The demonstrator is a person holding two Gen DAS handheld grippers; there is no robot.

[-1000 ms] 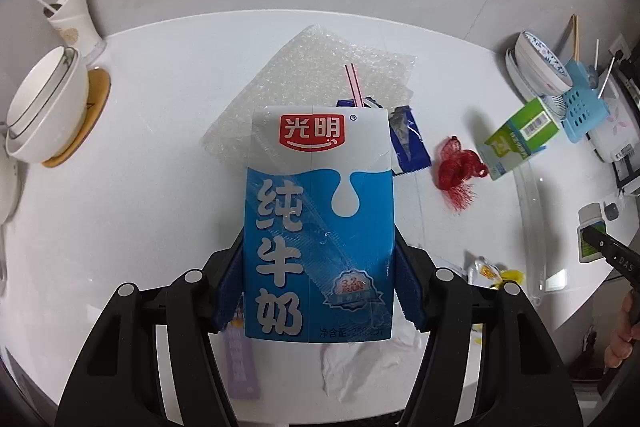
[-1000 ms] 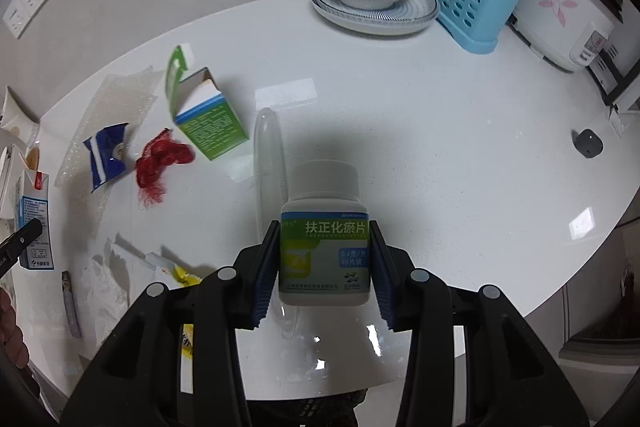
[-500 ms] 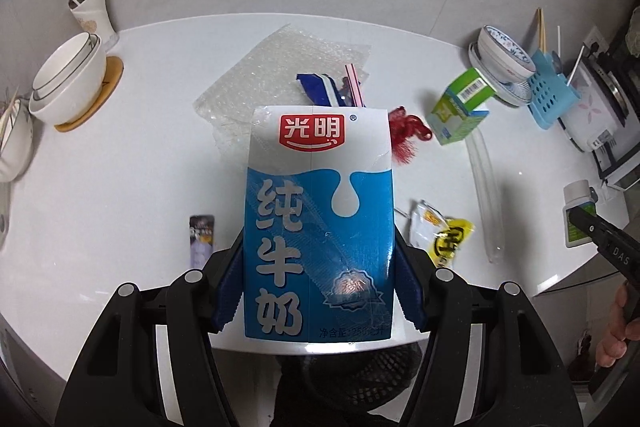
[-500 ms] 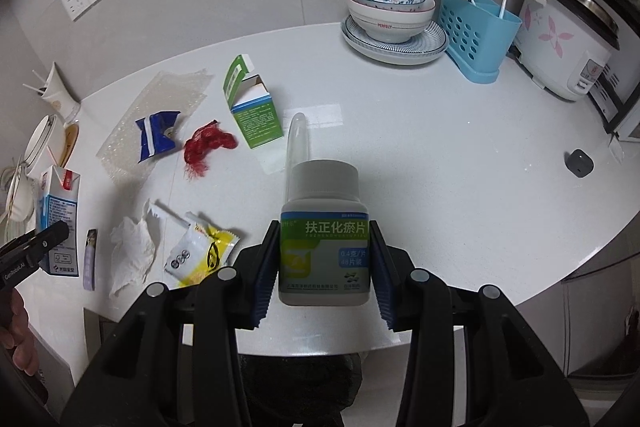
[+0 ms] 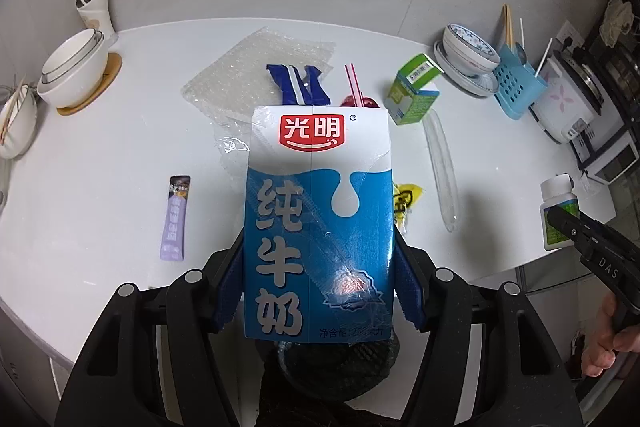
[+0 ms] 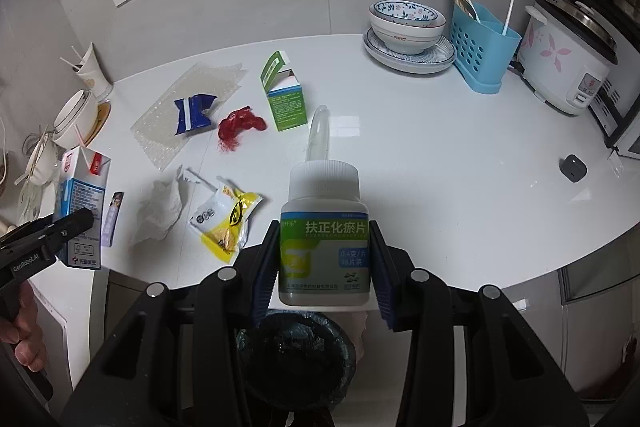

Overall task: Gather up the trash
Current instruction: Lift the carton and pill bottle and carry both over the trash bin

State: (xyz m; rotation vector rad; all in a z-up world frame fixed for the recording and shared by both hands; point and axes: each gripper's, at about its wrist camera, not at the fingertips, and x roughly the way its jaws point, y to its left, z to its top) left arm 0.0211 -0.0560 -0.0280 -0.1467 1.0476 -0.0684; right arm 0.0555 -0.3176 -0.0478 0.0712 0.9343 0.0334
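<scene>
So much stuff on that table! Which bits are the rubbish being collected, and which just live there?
Rubbish:
milk carton in the left gripper
pill bottle in the right gripper
tissue
yellow wrapper
red scrap
green box
black bin

Just lying about:
rice cooker
blue utensil holder
patterned bowl

The table's (image 6: 460, 187) right half lies bare between the green box (image 6: 286, 103) and the rice cooker (image 6: 568, 59). Its left half is strewn with bubble wrap (image 6: 188, 107), wrappers and tissue (image 6: 160, 207). Bowls (image 6: 406, 23) and a blue caddy (image 6: 482, 43) crowd the back edge; the bin (image 6: 296, 359) stands open below the near edge.
</scene>
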